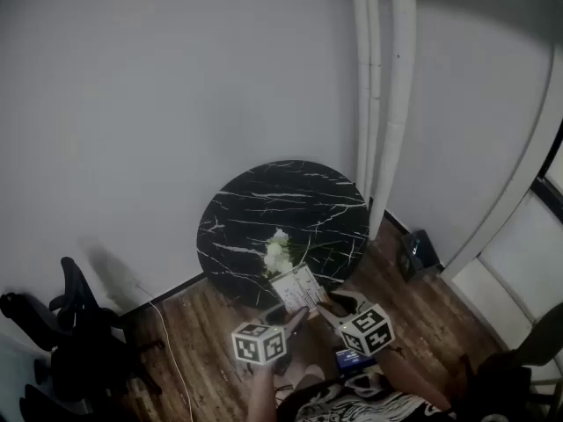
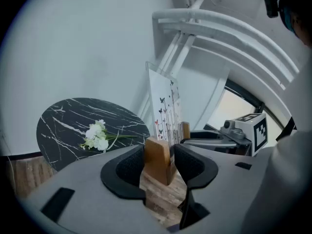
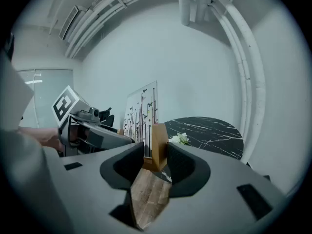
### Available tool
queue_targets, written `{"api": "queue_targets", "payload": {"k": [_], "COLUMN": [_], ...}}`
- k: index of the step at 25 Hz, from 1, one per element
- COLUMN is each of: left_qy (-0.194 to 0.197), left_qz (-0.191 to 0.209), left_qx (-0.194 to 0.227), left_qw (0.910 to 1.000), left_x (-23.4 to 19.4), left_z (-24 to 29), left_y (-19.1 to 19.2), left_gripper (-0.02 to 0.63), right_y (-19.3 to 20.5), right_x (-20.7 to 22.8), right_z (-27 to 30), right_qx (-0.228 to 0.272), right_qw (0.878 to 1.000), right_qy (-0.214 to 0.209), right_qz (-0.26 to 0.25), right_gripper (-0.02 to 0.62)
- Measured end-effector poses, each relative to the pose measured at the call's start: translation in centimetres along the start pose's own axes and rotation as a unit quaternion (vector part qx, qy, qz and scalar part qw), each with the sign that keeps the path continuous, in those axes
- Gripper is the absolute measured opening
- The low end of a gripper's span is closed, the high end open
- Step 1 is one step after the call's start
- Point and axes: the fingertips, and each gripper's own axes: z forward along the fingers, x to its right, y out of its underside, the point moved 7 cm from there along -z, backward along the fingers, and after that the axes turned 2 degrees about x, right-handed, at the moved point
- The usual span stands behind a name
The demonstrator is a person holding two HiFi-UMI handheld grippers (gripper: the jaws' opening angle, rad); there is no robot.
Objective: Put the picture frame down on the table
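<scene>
In the dim head view the left gripper [image 1: 286,315] and right gripper [image 1: 332,308] cover the lower edge of the picture frame [image 1: 296,287]. Each gripper's jaws are clenched on a wooden end of the frame. It is held upright over the wood floor [image 1: 198,319], just short of the round black tabletop [image 1: 264,196]. White flowers [image 1: 278,253] lie near the tabletop's front edge.

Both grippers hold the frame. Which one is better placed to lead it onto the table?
Right, slightly. The right gripper faces the table past its end of the frame; for the left gripper the table lies off to the side. Both grip, so they should move together.
</scene>
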Motion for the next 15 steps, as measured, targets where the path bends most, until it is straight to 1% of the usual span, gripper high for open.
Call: {"api": "queue_targets", "payload": {"k": [9, 15], "left_qy": [-0.001, 0.001], "left_qz": [-0.009, -0.012], "left_qx": [-0.001, -0.009], "left_qw": [1.0, 0.9999], "left_x": [1.1, 1.8], "left_z": [-0.8, -0.8], "left_y": [0.6, 1.1], "left_gripper": [0.201, 0.201], "right_y": [0.3, 0.9], "right_x": [-0.7, -0.8], "right_z": [-1.2, -2.0], "right_qx": [0.005, -0.003], "right_qw": [1.0, 1.0], "right_qy": [-0.003, -0.004], "right_qz": [-0.01, 0.015], "right_gripper": [0.149, 0.149]}}
